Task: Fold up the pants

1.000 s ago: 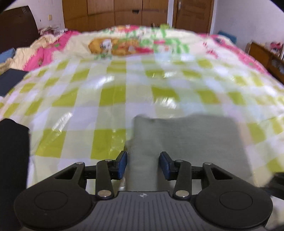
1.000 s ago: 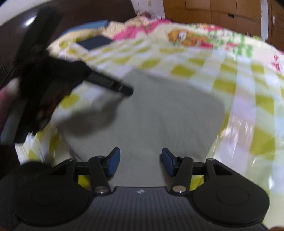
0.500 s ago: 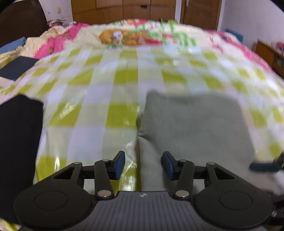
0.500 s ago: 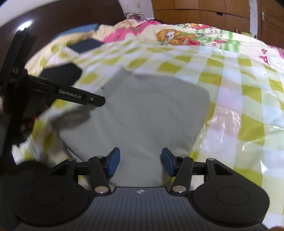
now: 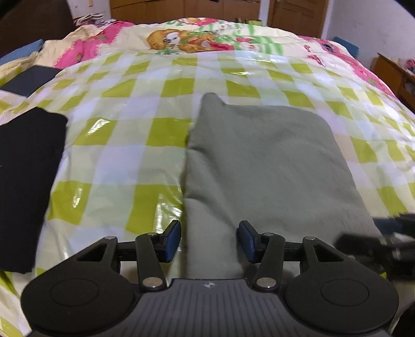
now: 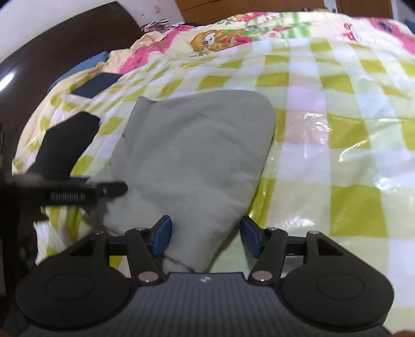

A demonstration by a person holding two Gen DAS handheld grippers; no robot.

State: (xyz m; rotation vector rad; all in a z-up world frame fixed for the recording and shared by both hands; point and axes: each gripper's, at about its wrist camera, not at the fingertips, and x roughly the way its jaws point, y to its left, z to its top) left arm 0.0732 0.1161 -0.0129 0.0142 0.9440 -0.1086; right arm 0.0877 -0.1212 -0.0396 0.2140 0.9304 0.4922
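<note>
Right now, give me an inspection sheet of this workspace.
Surface: bed under a glossy green-and-white checked cover.
Job's things: grey pants lie folded in a flat block.
Clutter: black folded garment to the left; dark blue item farther back.
Grippers: left tool open over the pants' near left edge; right tool opening, pads clear of the cloth between them.
Cables: nothing seen.
Surroundings: cartoon-print quilt, wooden wardrobe doors, dark headboard.

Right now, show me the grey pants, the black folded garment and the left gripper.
grey pants (image 5: 267, 166): left wrist view, middle of the folded top layer.
black folded garment (image 5: 26, 176): left wrist view, middle of its flat top.
left gripper (image 5: 209, 239): left wrist view, midway between its blue fingertips, over the pants' near edge.
</note>
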